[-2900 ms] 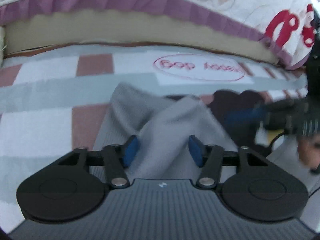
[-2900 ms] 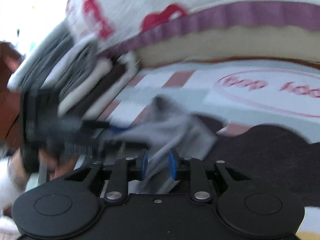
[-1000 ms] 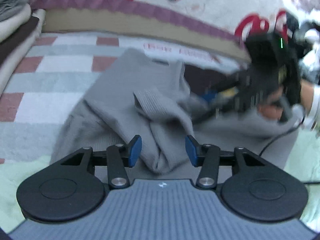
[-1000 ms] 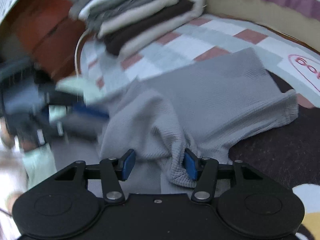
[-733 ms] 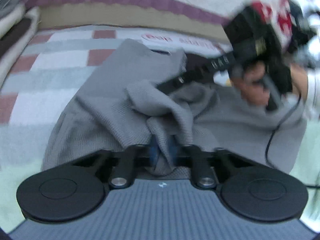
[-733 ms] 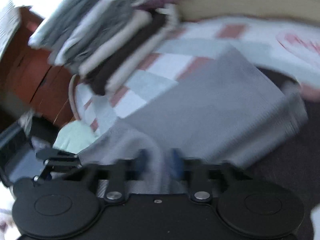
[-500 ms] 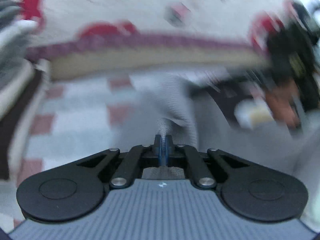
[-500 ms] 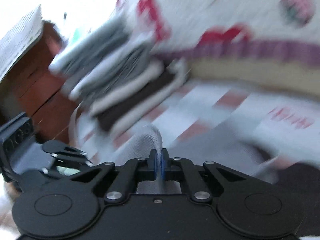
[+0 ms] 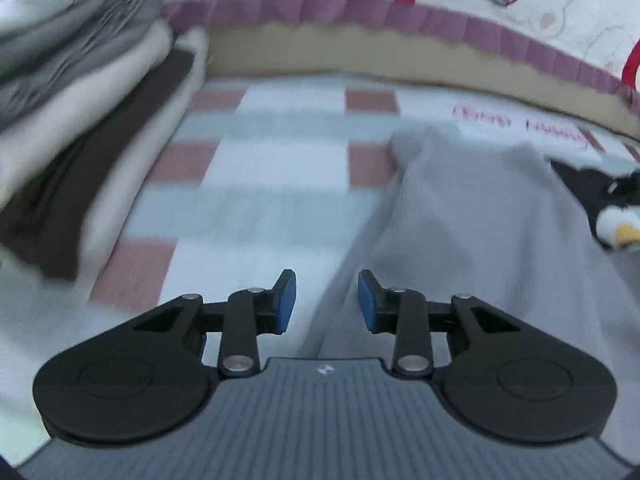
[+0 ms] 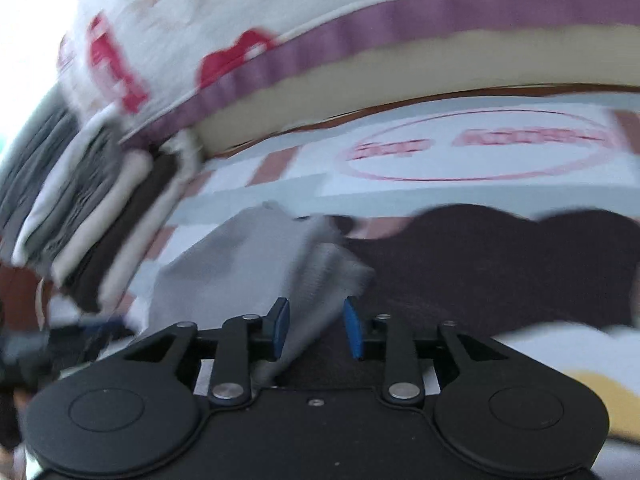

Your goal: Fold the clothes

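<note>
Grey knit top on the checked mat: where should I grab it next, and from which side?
Take the grey knit top by the ribbed edge nearest the right tongs, coming in low from the near side. That edge stands raised in a fold, so the opening jaws can slip around it; the rest lies flat on the checked mat.

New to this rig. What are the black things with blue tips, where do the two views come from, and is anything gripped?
No robot: a person carries one two-finger gripper per hand, each with a fisheye camera looking along its blue-padded fingers. One view shows the left gripper, the other the right gripper.

Below lies a checked pink, white and pale green bed cover. On it lies a grey knitted garment, with a stack of folded clothes at the side.

Both grippers' jaws are opening. Grey fabric sits between each pair of pads, but they no longer pinch it, so nothing is gripped.
</note>
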Demonstrator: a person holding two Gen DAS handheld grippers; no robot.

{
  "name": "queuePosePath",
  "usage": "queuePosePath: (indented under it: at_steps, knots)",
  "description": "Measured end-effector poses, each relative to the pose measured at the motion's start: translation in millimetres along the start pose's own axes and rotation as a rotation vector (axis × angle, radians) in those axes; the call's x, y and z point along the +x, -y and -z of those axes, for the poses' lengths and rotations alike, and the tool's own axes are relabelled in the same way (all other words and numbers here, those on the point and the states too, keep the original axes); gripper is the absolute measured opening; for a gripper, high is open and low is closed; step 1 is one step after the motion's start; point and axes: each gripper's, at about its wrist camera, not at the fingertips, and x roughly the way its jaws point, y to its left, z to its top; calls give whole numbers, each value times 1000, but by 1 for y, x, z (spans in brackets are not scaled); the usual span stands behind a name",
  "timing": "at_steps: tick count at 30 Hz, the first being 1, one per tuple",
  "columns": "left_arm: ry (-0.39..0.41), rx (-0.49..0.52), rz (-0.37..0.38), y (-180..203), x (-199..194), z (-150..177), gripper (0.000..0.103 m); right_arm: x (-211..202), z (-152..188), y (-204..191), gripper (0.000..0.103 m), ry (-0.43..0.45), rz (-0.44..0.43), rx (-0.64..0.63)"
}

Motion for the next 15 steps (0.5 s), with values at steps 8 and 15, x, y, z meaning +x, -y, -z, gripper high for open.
queuePosePath:
  at_steps: [8, 15]
  knots:
    - [-67, -56, -62, -13, -36, 45, 45, -150, 73, 69, 43, 127, 505, 60]
    - [-72, -150, -120, -15, -75, 73, 47, -275, 148, 128, 46, 174, 660, 355]
